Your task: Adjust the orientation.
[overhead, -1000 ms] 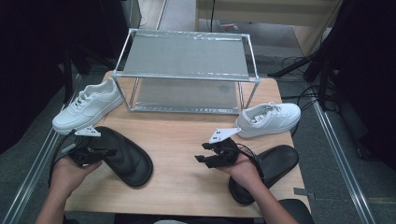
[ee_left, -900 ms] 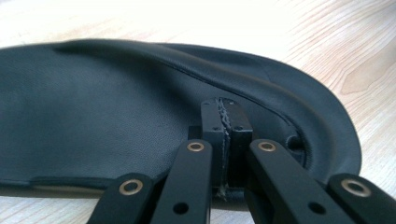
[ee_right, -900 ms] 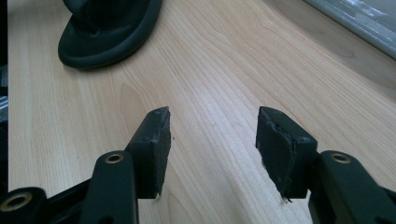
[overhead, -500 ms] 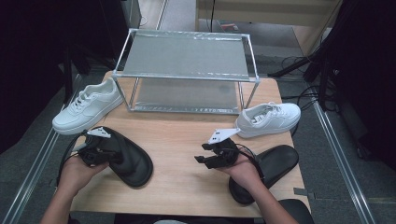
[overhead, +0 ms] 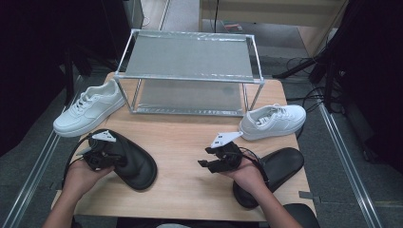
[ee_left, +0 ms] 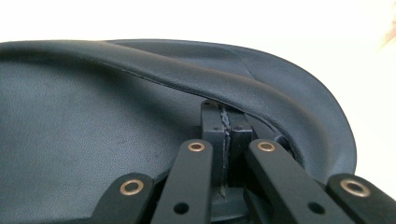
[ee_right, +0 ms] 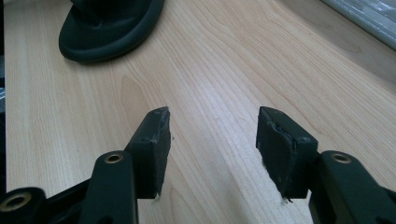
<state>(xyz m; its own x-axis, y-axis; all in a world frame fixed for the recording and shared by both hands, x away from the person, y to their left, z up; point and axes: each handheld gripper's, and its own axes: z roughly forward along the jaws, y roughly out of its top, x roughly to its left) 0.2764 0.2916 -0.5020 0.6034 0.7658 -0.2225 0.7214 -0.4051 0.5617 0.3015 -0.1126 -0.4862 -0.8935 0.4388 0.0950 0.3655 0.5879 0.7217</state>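
Jaws of the left tool are pressed together, pinching the strap of the black slipper at the counter's seven o'clock edge. The right tool, at five o'clock, stands spread over bare wood, holding nothing. A second slipper lies just behind the right hand. White sneakers sit at nine and three o'clock, flanking a metal rack at twelve.

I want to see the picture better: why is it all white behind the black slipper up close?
Left gripper view: glare washes out everything behind the black slipper. Right gripper view: sharp wood grain on the table. High view: evenly lit table, dark surroundings.
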